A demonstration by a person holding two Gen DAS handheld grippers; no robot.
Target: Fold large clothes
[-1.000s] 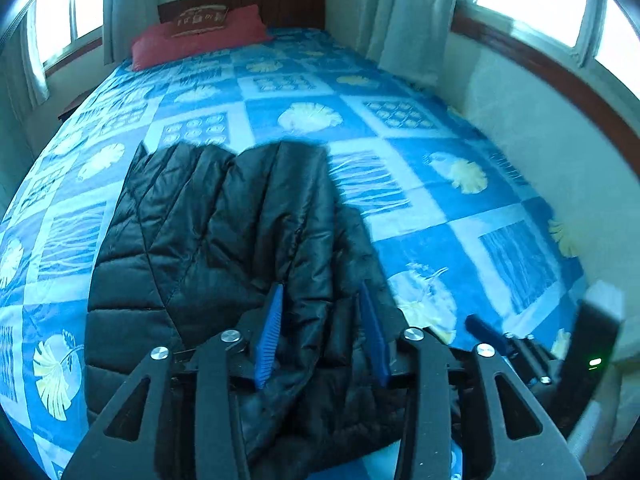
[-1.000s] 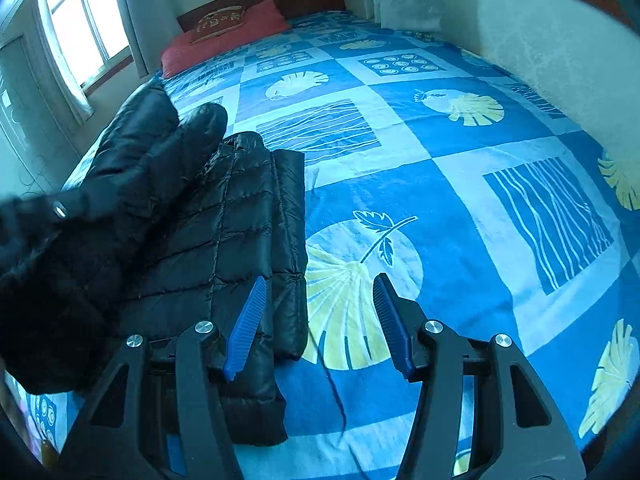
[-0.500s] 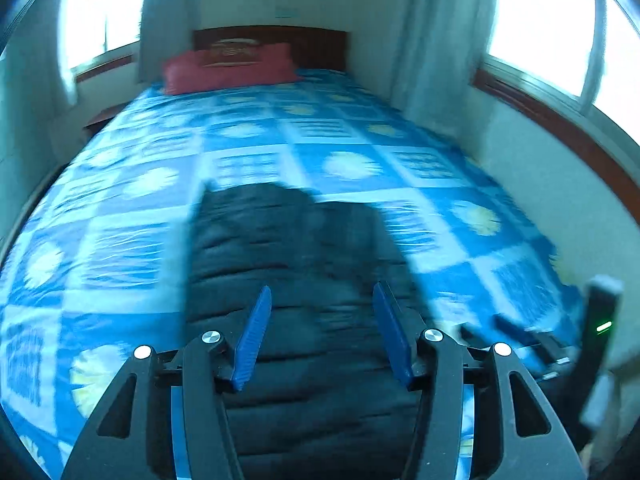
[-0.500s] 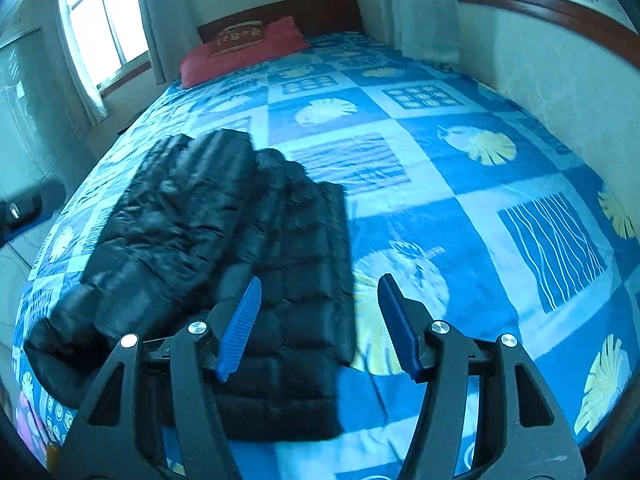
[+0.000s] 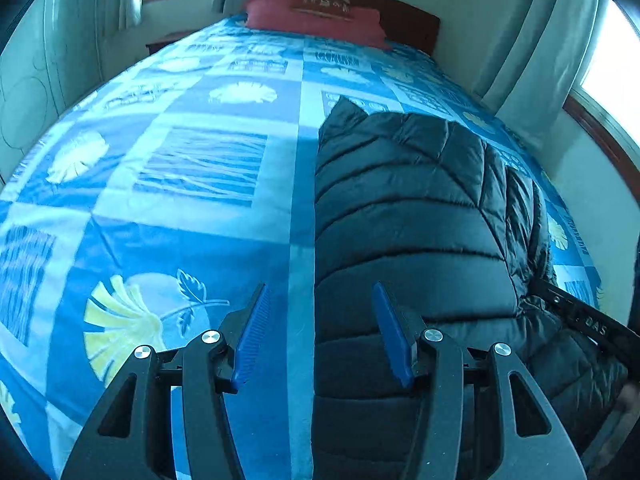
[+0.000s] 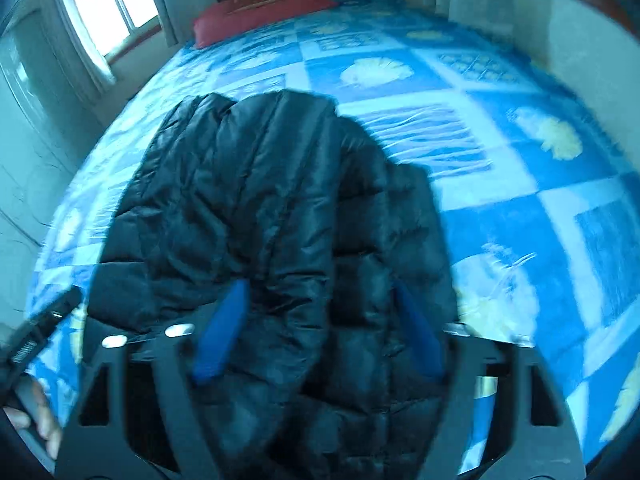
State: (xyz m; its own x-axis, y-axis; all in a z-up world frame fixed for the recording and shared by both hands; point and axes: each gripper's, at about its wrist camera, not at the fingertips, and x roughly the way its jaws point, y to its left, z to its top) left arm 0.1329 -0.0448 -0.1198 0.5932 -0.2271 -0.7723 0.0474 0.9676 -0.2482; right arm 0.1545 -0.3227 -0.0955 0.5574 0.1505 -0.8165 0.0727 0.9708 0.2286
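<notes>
Left wrist view: a sec before, the left gripper [image 5: 320,332] sat right over the middle of the black puffer jacket [image 5: 404,216] w/ fabric bunched between its fingers; now it had swung out to the left, so the jacket's straight left edge ran up just inside the right-hand blue pad and mostly bedspread [image 5: 160,184] showed between the fingers. Jaws stood about half open, holding nothing, clear of the cloth as far as I could tell. That read as a fold let go and the hand resetting at the jacket's left side, prob. for the next fold. Jacket lay flat on the bed, doubled lengthwise, red pillow [image 5: 312,16] far off at the headboard. Right wrist view, blurred: the right gripper [image 6: 320,332] had moved from the bedspread beside the jacket to over its near end, and the sleeve that had been up in the air lay down on the body. Its jaws were closing, jacket bulk [image 6: 256,208] between the pads; whether they pressed it yet I couldn't tell.
</notes>
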